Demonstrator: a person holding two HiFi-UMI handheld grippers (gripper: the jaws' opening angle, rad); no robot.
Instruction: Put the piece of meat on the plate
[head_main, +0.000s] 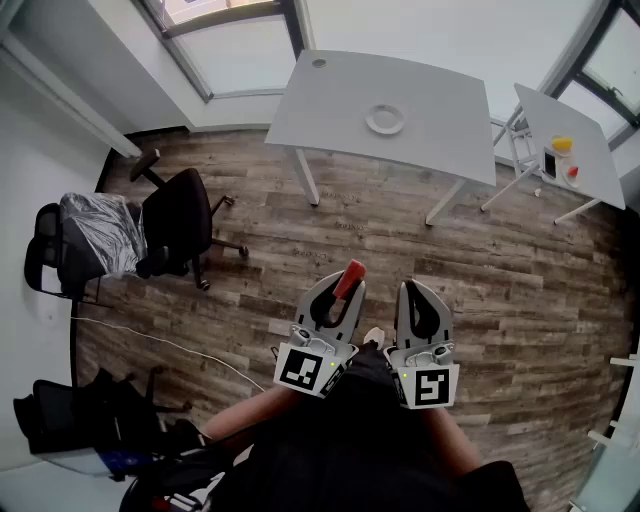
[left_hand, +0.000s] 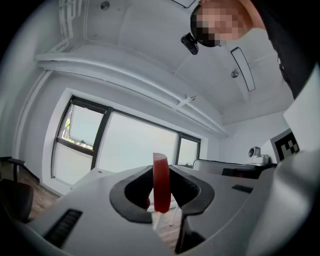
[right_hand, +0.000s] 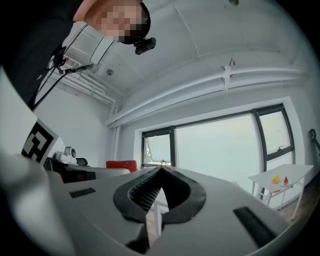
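Clamped upright between the jaws of the left gripper (left_hand: 162, 175) is the red piece of meat (left_hand: 161, 182); the right gripper (right_hand: 160, 172) has its jaws together, empty. What seems a plate (head_main: 385, 120) sits on the white table (head_main: 440, 110), well apart across the wood floor (head_main: 400, 240).

I see a grainy wood-plank floor (head_main: 400, 250), a smooth matt white table (head_main: 340, 110), and a glossy red piece of meat (left_hand: 161, 182).

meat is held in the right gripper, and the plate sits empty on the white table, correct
No: the meat is clamped in the left gripper, not the right gripper, whose jaws are shut on nothing, as the two gripper views show. The plate does sit empty on the white table.
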